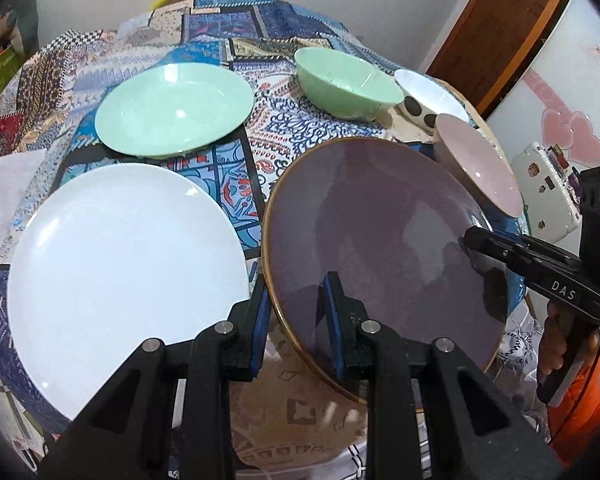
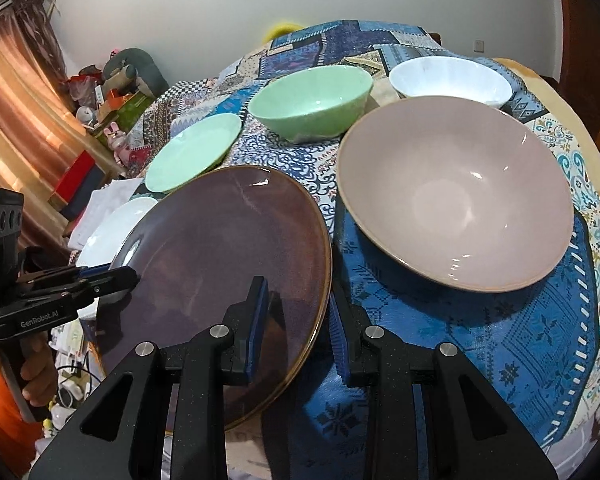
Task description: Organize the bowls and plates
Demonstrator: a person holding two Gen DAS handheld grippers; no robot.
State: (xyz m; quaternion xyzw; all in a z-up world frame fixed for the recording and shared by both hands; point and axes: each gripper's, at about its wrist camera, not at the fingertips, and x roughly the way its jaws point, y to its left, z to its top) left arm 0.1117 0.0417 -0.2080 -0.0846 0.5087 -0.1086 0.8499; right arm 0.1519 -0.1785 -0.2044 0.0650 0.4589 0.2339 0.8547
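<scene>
Here, nearest the cameras, the purple plate (image 1: 380,248) is lifted at a tilt, its gold rim running between the blue-padded fingers of both tongs. The left gripper (image 1: 298,324) straddles its near-left edge and the right gripper (image 2: 298,330) its right edge; both sets of fingers stand apart on either side of the rim, and whether the pads actually press it cannot be told.

Beside it, the white plate (image 1: 120,272) lies flat on the patchwork tablecloth (image 2: 480,340), blue and densely patterned. The pink bowl (image 2: 456,196) sits just right of the purple plate.

Farther back come the green plate (image 1: 174,110), the green bowl (image 2: 312,98) and a white bowl (image 2: 450,80) with dark spots outside.

Beyond the table stand a pale wall (image 2: 160,8), copper-coloured curtains (image 2: 16,92) and a brown door frame (image 1: 496,28).
</scene>
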